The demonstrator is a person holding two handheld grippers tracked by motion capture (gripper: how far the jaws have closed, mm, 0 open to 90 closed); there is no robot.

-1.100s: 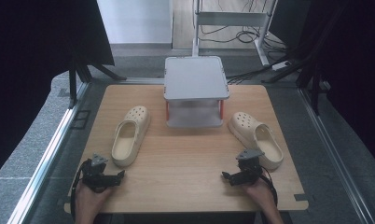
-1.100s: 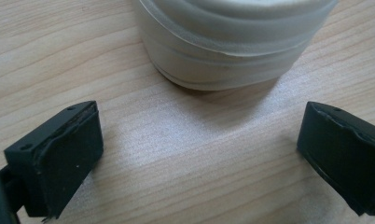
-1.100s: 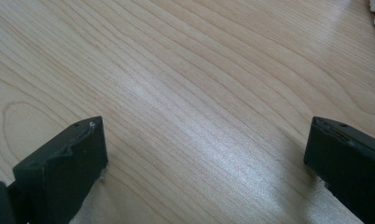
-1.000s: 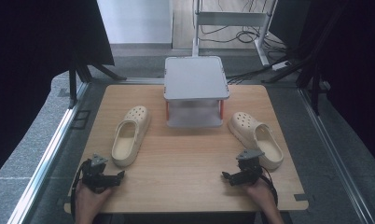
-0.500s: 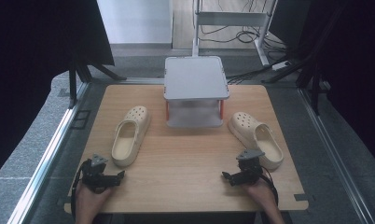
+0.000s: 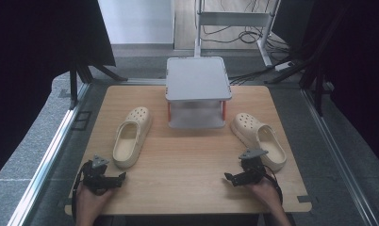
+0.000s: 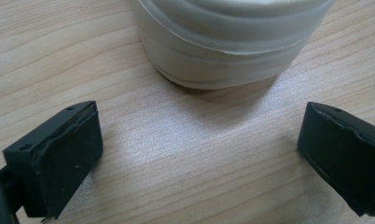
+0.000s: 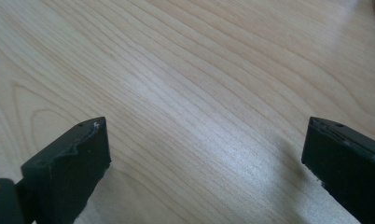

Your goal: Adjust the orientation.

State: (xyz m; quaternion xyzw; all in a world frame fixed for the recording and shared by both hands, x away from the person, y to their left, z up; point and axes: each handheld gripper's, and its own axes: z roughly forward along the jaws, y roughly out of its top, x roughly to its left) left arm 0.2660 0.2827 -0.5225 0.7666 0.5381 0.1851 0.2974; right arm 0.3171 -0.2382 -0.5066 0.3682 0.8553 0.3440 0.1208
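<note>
Nothing is picked up yet: both clogs, the left clog (image 6: 131,137) and the right clog (image 6: 259,138), lie on the counter (image 6: 187,165) beside the small shelf (image 6: 197,90), while the left hand-held gripper (image 6: 113,178) and the right hand-held gripper (image 6: 232,178) rest spread wide and empty.

Bare table (image 6: 187,160) between the clogs — grey shelf (image 6: 197,84) blocks the far middle (centre back).

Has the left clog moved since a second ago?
No. The left clog lies as before, beside the grey shelf stand, toe toward the far table edge.

In the left gripper view, the cream clog (image 7: 232,42) is cut off by the top edge, only its rounded end visible.
</note>
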